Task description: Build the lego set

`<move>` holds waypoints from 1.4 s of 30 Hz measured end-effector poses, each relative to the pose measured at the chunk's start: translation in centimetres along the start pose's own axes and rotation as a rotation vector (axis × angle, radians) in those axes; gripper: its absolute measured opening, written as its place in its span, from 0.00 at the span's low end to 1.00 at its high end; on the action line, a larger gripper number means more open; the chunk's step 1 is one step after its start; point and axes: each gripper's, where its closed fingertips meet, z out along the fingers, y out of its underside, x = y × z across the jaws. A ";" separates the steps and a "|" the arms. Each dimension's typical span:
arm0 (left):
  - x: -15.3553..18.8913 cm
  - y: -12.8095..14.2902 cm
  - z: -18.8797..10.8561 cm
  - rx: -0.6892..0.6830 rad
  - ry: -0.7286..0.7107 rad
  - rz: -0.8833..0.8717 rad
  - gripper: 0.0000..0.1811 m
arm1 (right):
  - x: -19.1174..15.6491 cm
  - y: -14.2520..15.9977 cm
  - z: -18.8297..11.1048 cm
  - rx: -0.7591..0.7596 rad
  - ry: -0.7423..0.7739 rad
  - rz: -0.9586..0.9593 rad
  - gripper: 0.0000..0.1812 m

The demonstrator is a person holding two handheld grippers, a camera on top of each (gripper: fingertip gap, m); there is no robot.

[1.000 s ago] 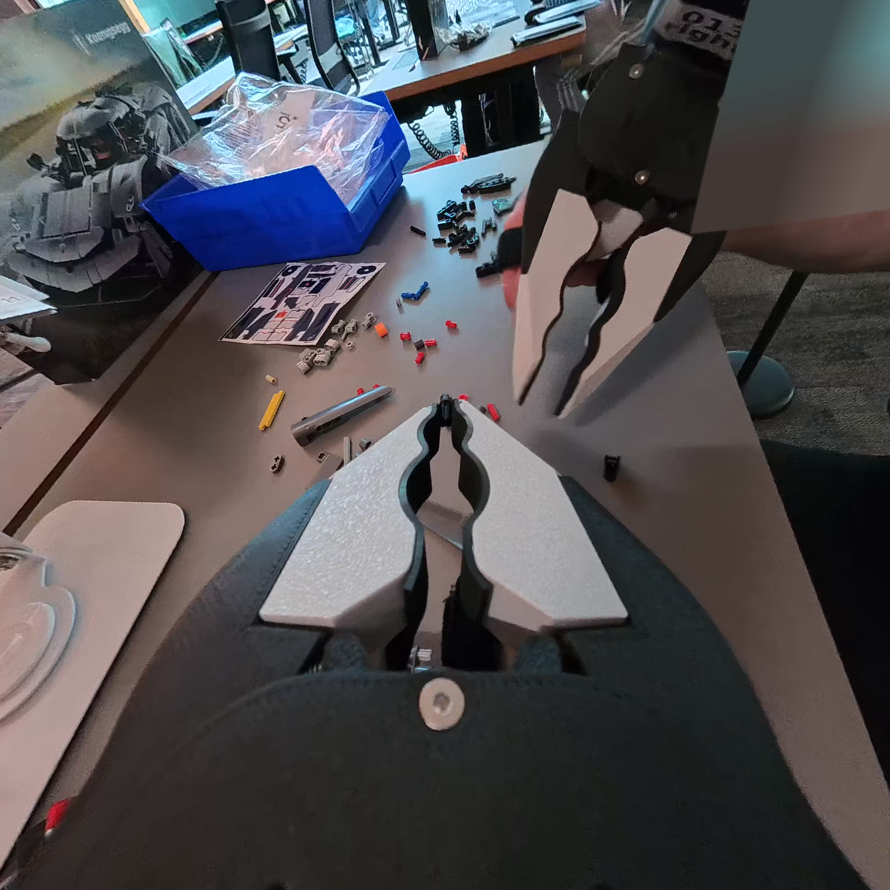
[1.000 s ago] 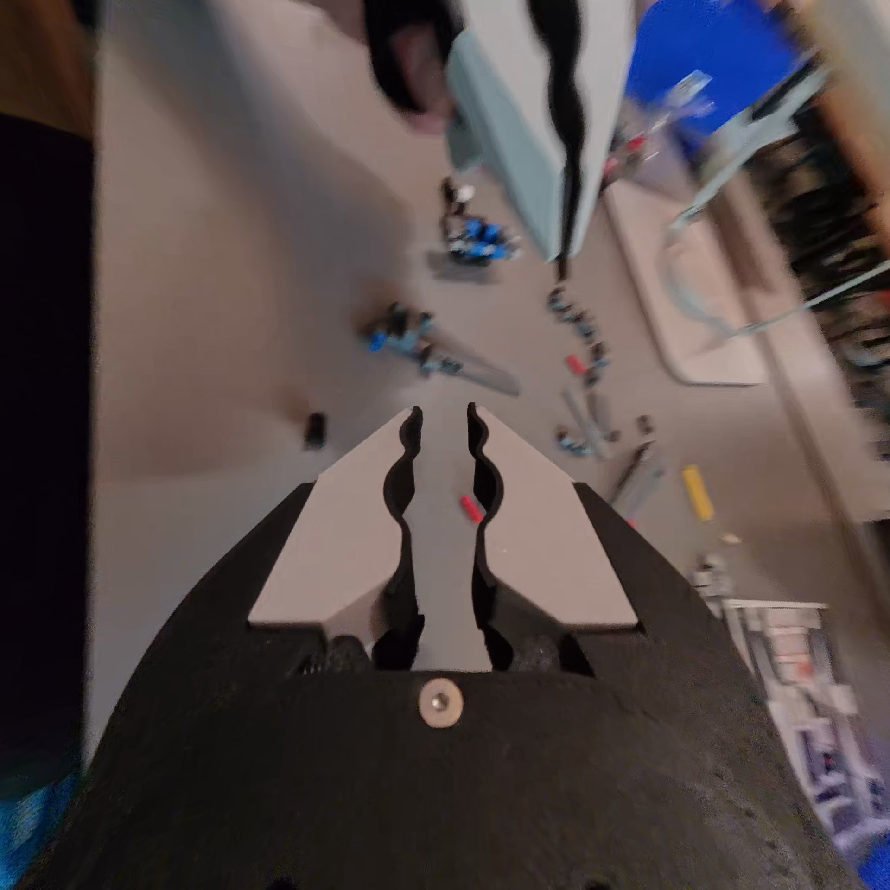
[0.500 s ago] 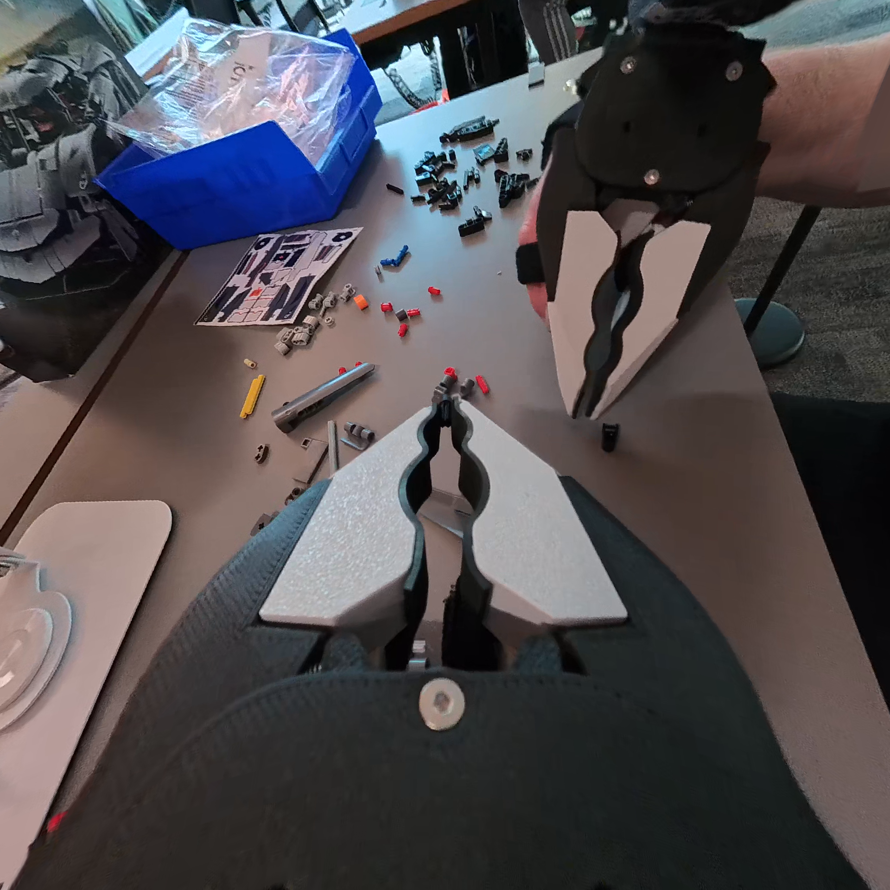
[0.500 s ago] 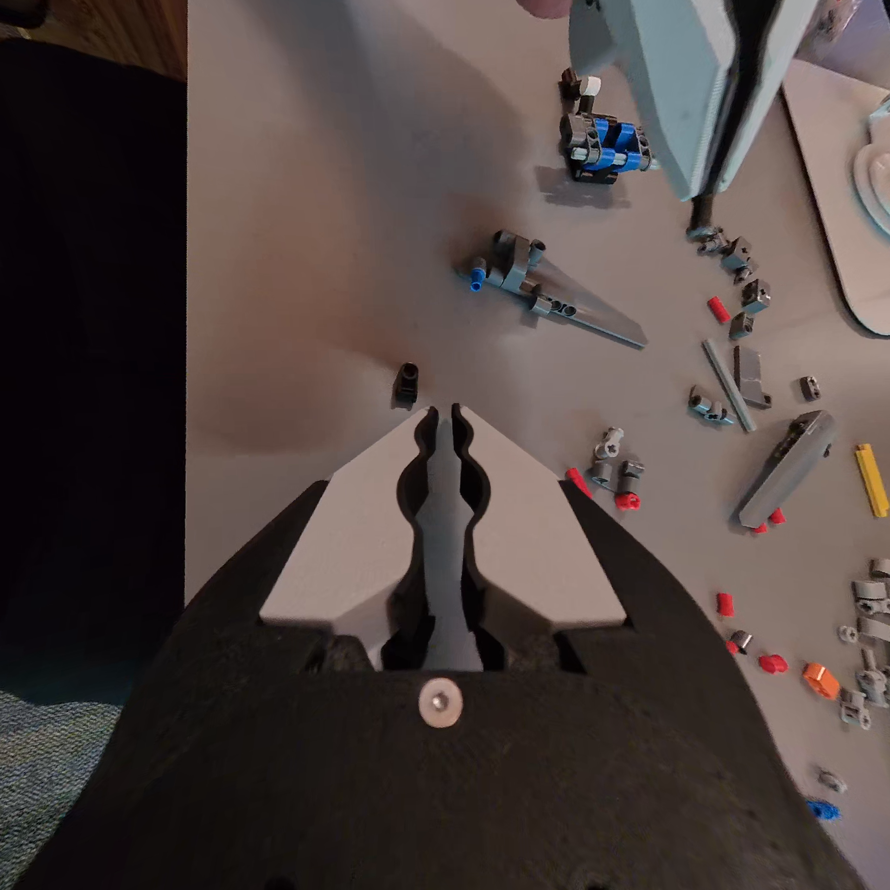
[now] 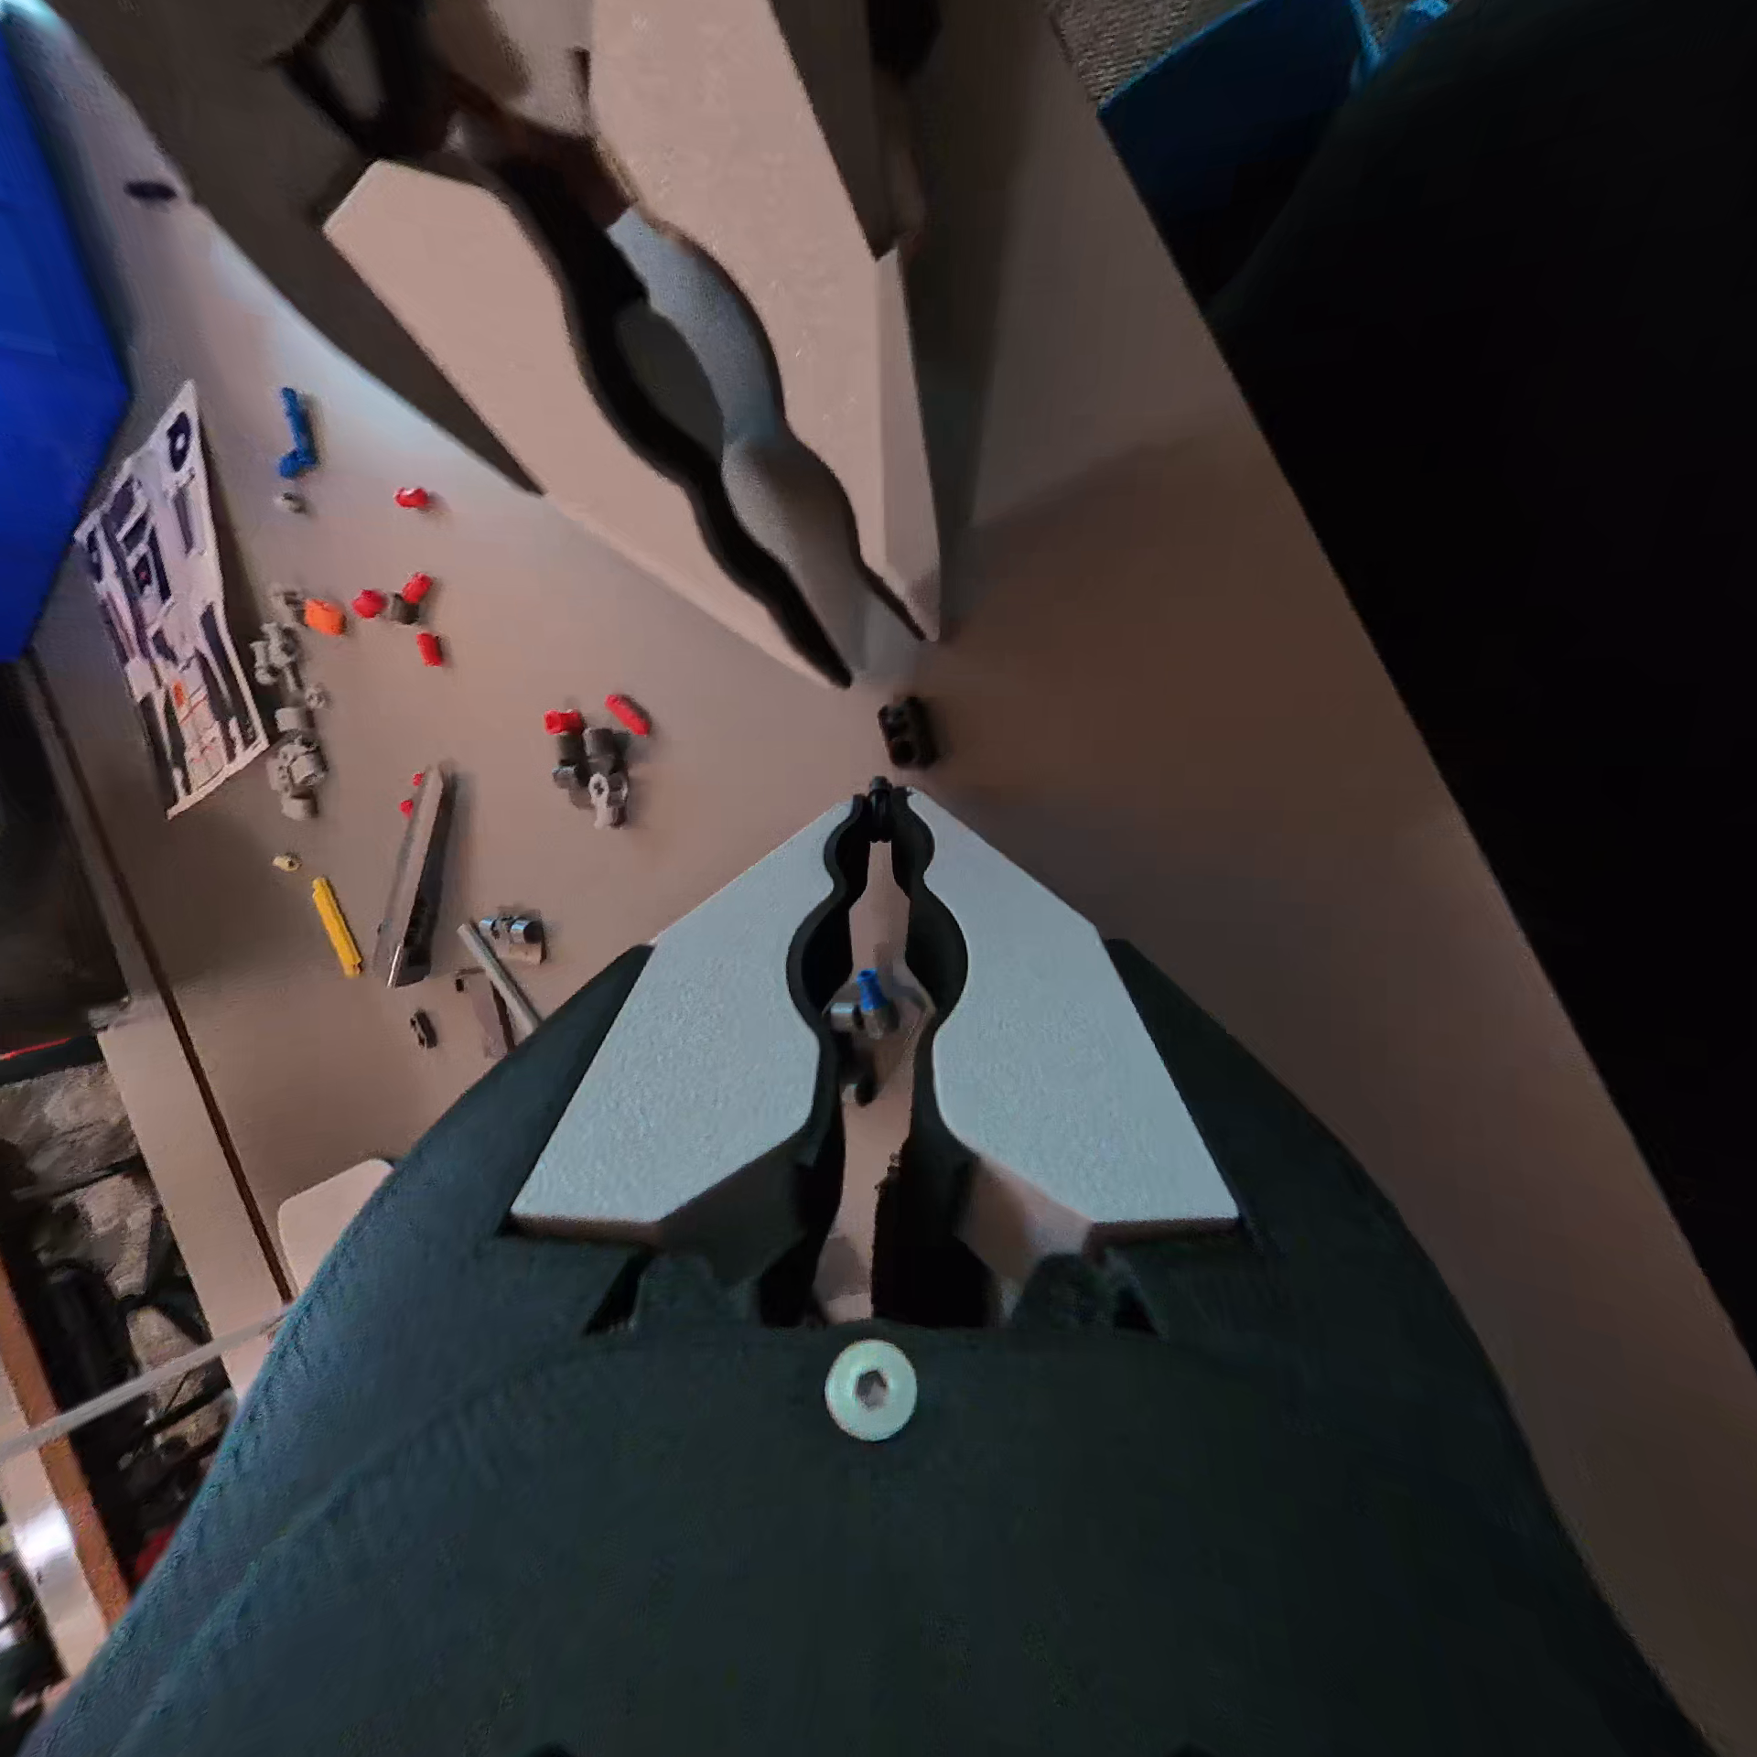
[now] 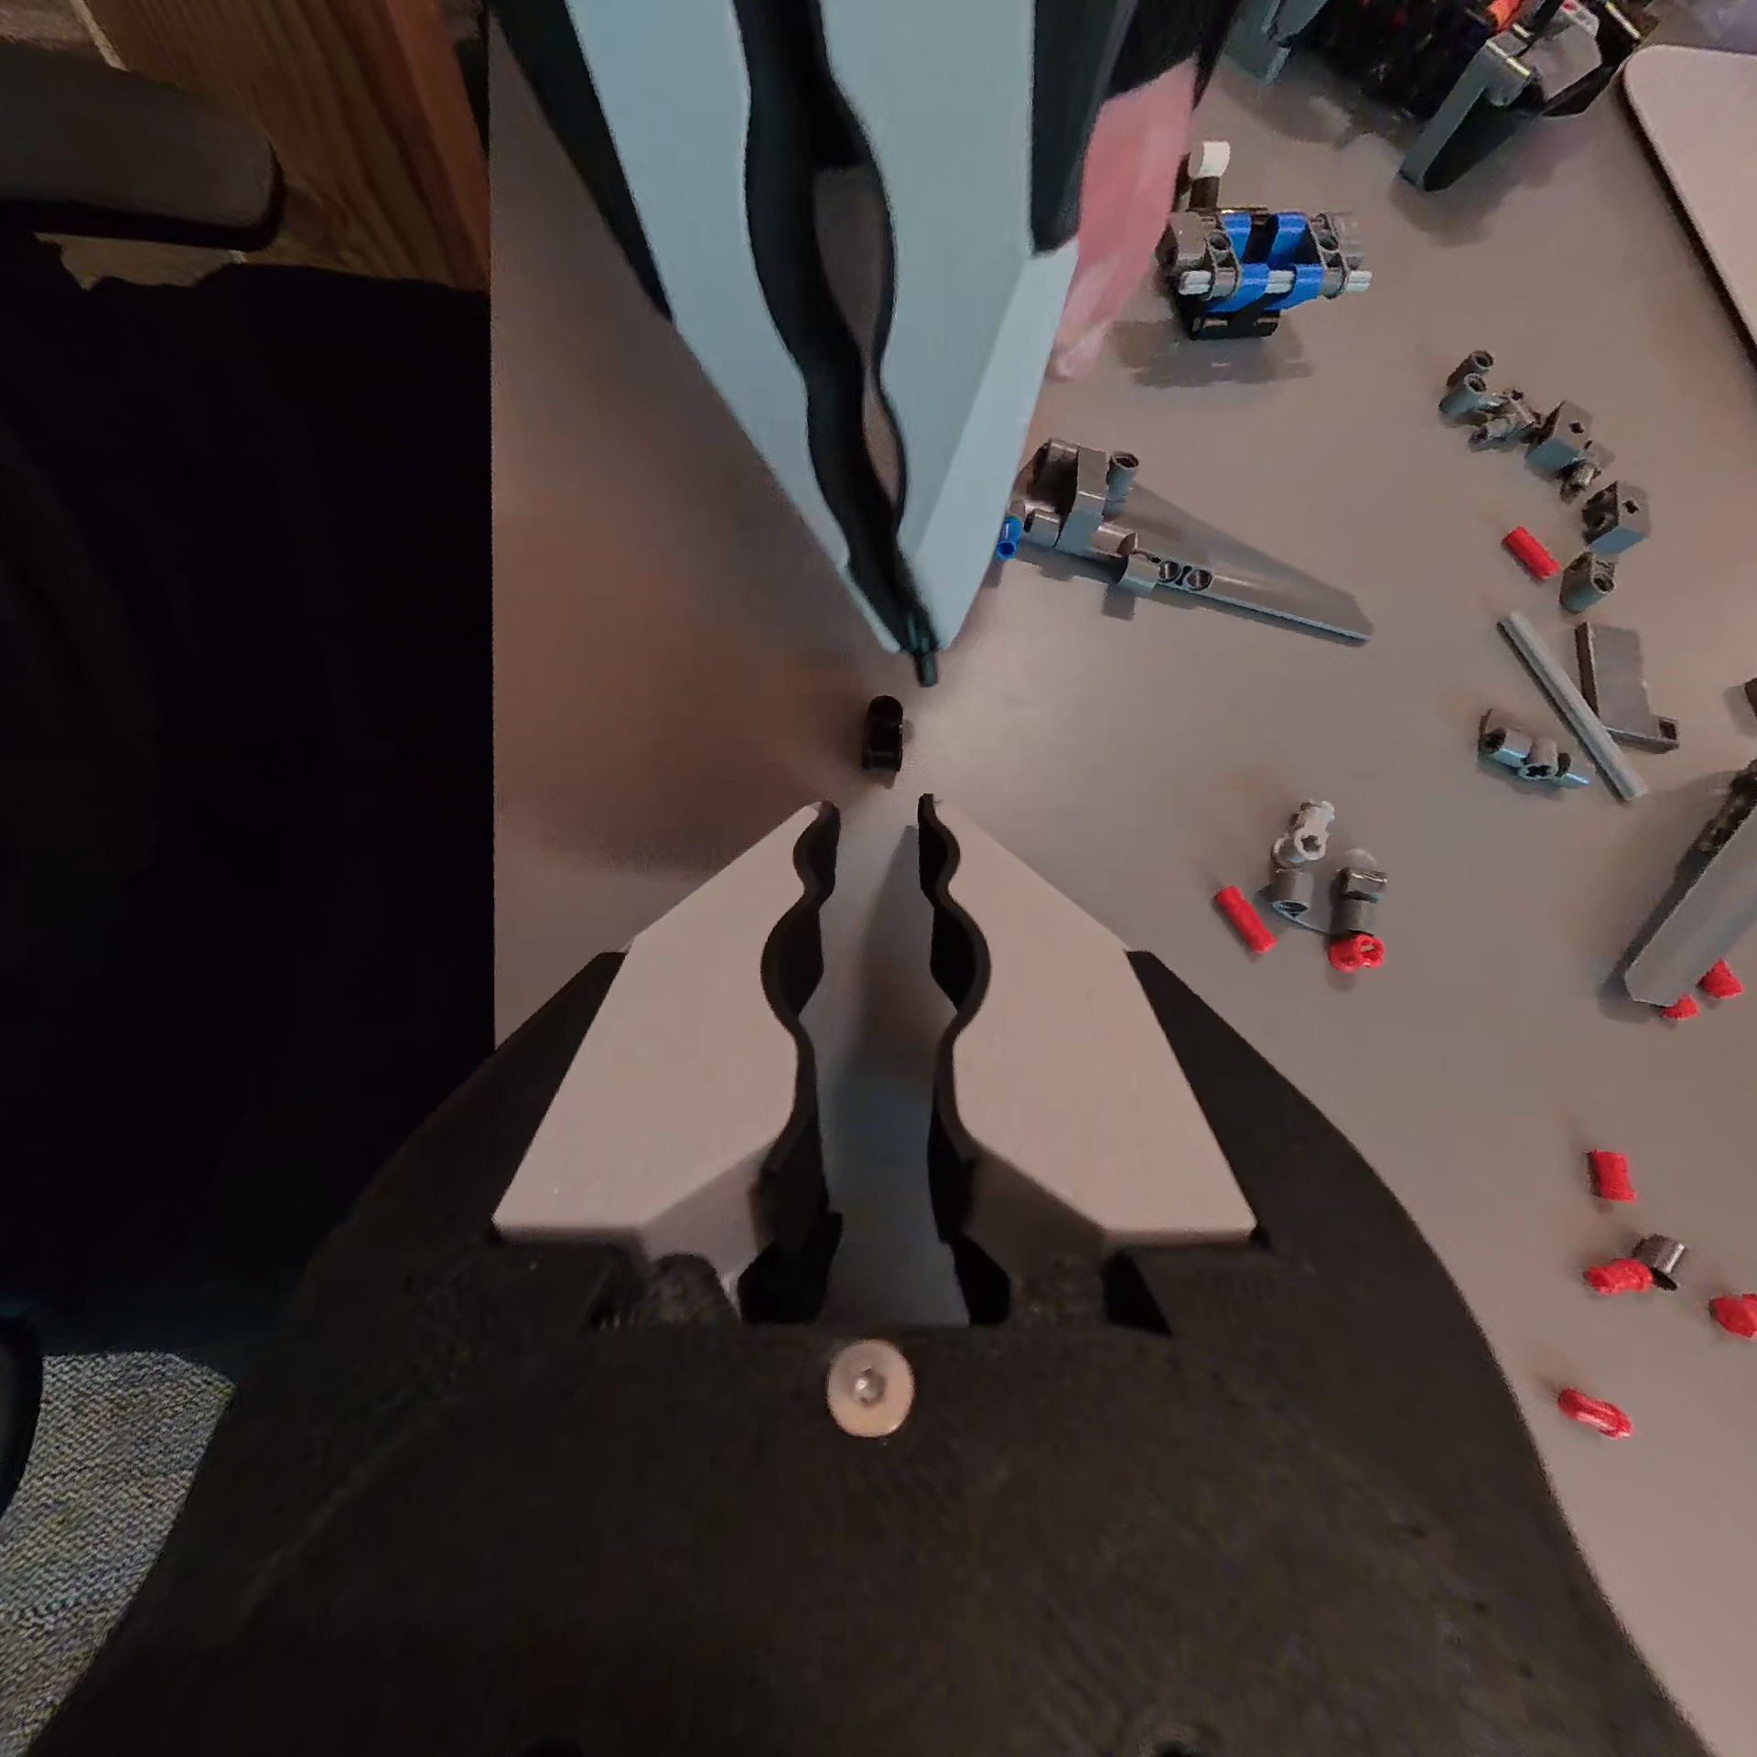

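Grey tabletop [image 6: 1093,761] bears scattered bricks. Left gripper [image 5: 884,803] is pinched on a small black pin [image 5: 882,791]. Right gripper [image 6: 875,808] stands spread, empty. Between both tips, touching neither, lies a small black connector piece [image 6: 883,732], near the table's edge. Red pegs [image 6: 1245,917] lie well apart.

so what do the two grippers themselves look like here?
Both match. The left gripper and right gripper each have a black textured body with a silver hex screw at its centre, plus two pale grey wedge-shaped fingers that taper to tips. Wavy black pads line the inner edges. No cables or sleeves are visible.
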 end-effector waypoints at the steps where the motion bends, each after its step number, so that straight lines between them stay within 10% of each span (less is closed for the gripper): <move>1: 0.2 -0.3 0.1 0.001 0.008 0.007 0.01 | -0.1 -0.1 0.1 0.000 -0.001 0.007 0.09; 42: 0.8 -1.1 0.3 -0.251 0.265 0.240 0.01 | -0.4 -0.6 0.9 -0.008 -0.090 0.044 0.03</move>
